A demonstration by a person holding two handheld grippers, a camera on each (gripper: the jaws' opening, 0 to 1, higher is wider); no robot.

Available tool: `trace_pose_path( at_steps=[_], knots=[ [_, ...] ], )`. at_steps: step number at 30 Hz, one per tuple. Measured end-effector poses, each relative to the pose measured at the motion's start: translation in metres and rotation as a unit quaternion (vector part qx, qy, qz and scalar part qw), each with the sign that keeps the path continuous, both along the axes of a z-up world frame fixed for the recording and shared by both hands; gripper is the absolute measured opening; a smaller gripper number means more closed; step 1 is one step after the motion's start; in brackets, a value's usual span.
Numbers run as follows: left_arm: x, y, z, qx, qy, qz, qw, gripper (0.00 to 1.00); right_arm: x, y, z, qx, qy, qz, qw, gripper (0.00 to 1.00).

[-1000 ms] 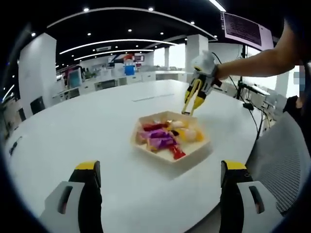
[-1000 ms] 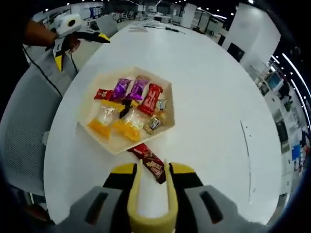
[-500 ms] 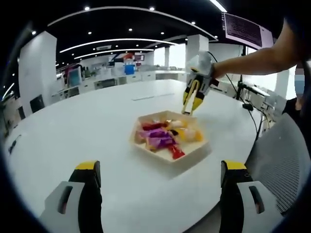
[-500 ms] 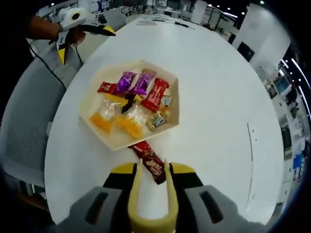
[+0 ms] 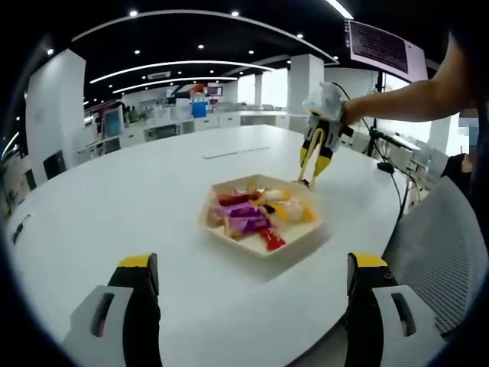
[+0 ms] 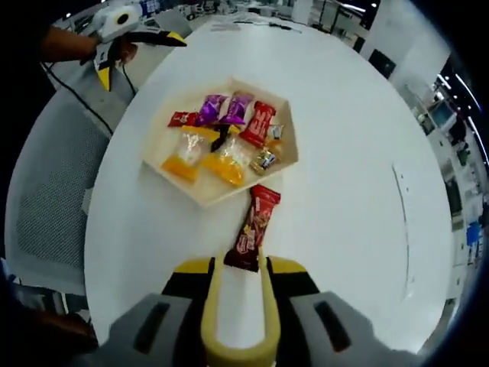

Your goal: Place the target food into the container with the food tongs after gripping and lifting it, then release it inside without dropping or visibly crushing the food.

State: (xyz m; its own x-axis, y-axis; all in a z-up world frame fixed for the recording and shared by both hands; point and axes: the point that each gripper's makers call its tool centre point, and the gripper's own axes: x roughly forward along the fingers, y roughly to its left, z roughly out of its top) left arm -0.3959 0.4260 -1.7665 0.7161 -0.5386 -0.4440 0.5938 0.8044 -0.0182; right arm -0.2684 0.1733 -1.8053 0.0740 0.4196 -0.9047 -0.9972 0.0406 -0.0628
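Observation:
A red candy bar [image 6: 256,224] lies on the white table [image 6: 344,153] just outside the tray's near rim. Its near end sits between the tips of the yellow food tongs [image 6: 213,306]; I cannot tell whether they pinch it. My right gripper [image 6: 239,267] is shut on the tongs. A pale hexagonal tray [image 6: 200,192] holds several wrapped sweets. In the left gripper view the tray [image 5: 261,248] sits mid-table, and the right gripper [image 5: 319,134] holds the tongs [image 5: 312,173] down behind its far right rim. My left gripper [image 5: 252,261] stands open near the table's front edge.
A grey mesh chair [image 5: 432,245] stands by the table edge on the right; in the right gripper view the same chair [image 6: 53,191] is on the left. There the left gripper [image 6: 134,56] hangs in a hand beyond the tray. Desks and a screen [image 5: 378,46] stand far behind.
The right gripper has swung round the tray's edge, so the red bar now points straight along the tongs with its end between the tips. The left gripper has stayed put.

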Motion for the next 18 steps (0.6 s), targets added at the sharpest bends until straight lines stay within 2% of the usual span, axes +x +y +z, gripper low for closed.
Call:
trace_pose_path(
  at_steps=[6, 9, 11, 12, 13, 15, 16, 18],
  knots=[
    [0.000, 0.001, 0.000, -0.001, 0.000, 0.003, 1.0000, 0.99, 0.007, 0.017, -0.002, 0.008, -0.003, -0.027, 0.9996, 0.25],
    [0.001, 0.002, 0.001, -0.002, -0.002, 0.006, 1.0000, 0.99, 0.015, 0.020, -0.008, 0.009, -0.004, -0.060, 0.9982, 0.25],
    [0.001, 0.003, 0.001, -0.002, -0.001, 0.008, 1.0000, 0.99, 0.015, 0.019, -0.012, 0.007, 0.020, -0.092, 0.9956, 0.24],
    [0.001, 0.003, 0.001, -0.002, -0.002, 0.008, 1.0000, 0.99, 0.015, 0.018, -0.014, 0.006, 0.024, -0.103, 0.9944, 0.24],
    [0.001, 0.003, 0.002, -0.002, -0.002, 0.009, 1.0000, 0.99, 0.017, 0.022, -0.010, 0.022, 0.019, -0.099, 0.9947, 0.24],
    [0.001, 0.003, 0.002, -0.003, -0.002, 0.009, 1.0000, 0.99, 0.020, 0.013, -0.011, -0.008, 0.003, -0.107, 0.9942, 0.22],
    [0.001, 0.003, 0.002, -0.003, -0.002, 0.009, 1.0000, 0.99, 0.017, 0.016, -0.011, -0.001, 0.011, -0.108, 0.9941, 0.21],
    [0.002, 0.003, 0.002, -0.004, -0.003, 0.009, 0.9999, 0.99, 0.014, 0.017, -0.010, -0.004, 0.009, -0.113, 0.9936, 0.20]
  ],
)
